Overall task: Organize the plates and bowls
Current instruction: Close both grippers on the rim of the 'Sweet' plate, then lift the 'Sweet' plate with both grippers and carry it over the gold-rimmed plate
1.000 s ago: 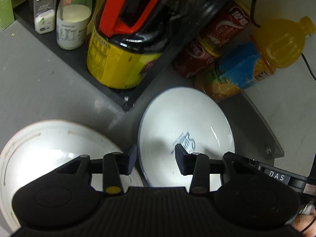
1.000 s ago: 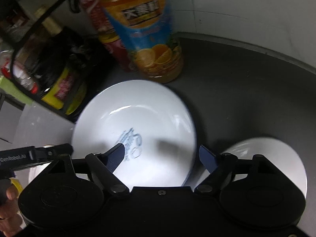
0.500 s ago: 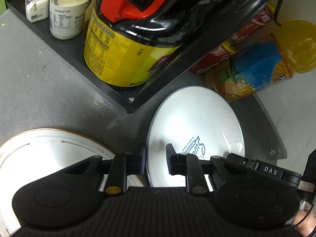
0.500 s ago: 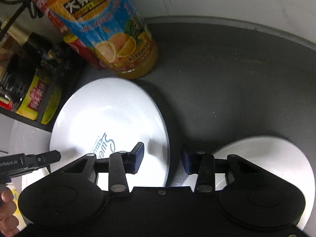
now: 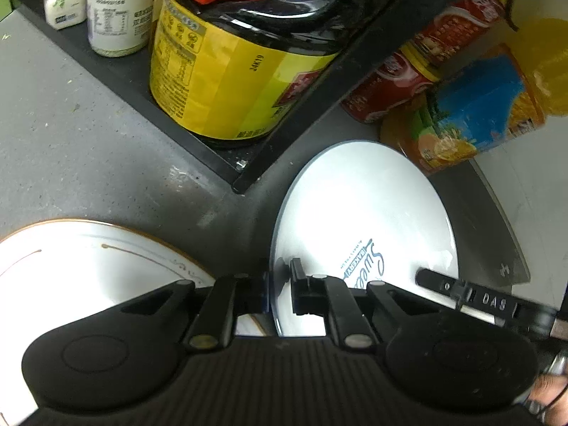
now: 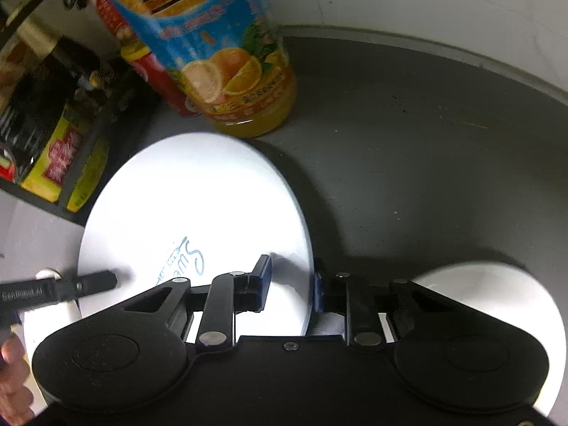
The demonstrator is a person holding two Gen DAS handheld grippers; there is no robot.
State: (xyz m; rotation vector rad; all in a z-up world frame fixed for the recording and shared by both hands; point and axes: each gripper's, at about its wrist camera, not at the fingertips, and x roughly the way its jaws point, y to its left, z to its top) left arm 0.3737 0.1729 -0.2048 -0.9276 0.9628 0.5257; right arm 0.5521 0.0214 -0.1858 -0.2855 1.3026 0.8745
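plainly, the risk is a slip: the plate (image 5: 362, 213) is pinched only at its thin rim from two sides, by the left hand-held gripper (image 5: 278, 293) on one edge and the right hand-held gripper (image 6: 291, 284) on the opposite edge, and glazed ware gives little bite. if the two hands pull apart or tilt unevenly, it could twist out and drop to the tabletop (image 6: 408, 149). the juice bottle (image 6: 227, 56) stands just beyond its far edge, with a red can (image 5: 419, 81) beside, so a push forward could knock them. both hand-held grippers look closed on the rim, fingers on either face.

the plate is white, round, shallow, glossy, with blue script printed off-centre. it sits between a gold-trimmed plate (image 5: 92, 266) on the left and another white dish (image 6: 497, 291) on the right, near the corner of a black shelf (image 5: 248, 174). whether it is lifted or resting, i cannot tell.
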